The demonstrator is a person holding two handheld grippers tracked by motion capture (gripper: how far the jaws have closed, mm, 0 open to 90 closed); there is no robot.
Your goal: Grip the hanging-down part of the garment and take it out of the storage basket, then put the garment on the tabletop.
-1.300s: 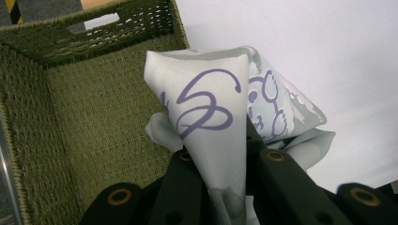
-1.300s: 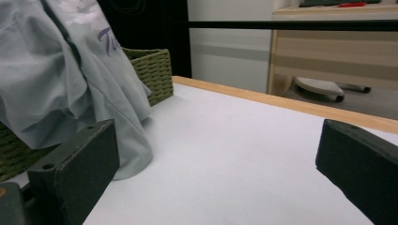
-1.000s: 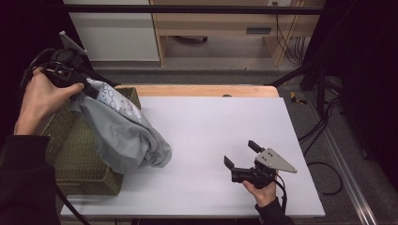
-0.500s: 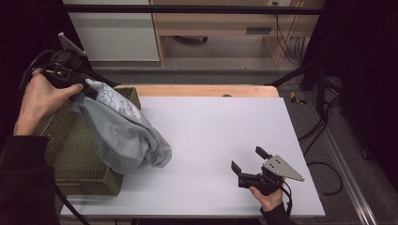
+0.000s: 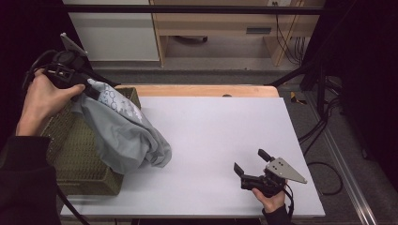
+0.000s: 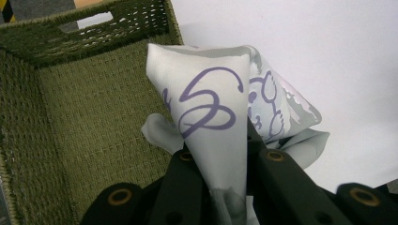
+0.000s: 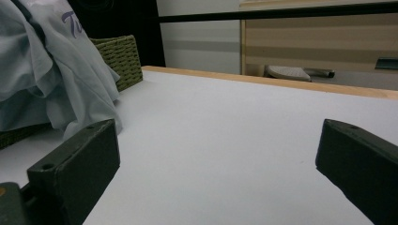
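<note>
A pale grey garment (image 5: 124, 133) with purple print hangs from my left gripper (image 5: 89, 89), which is shut on a fold of it (image 6: 220, 122) above the green woven basket (image 5: 70, 154). The cloth drapes over the basket's right rim onto the white table (image 5: 220, 126). My right gripper (image 5: 251, 161) rests low near the table's front right, open, with nothing between its jaws. In the right gripper view the garment (image 7: 47, 70) and the basket (image 7: 122, 58) lie off to the left.
The basket's inside (image 6: 94, 117) looks bare beneath the cloth. A wooden strip (image 5: 202, 90) edges the table's far side. Behind it stand a white cabinet (image 5: 117, 33) and a wooden desk (image 5: 220, 23). Cables (image 5: 324, 126) trail on the floor at the right.
My right gripper has drawn back toward the table's front right corner. The left gripper and the garment have barely moved.
</note>
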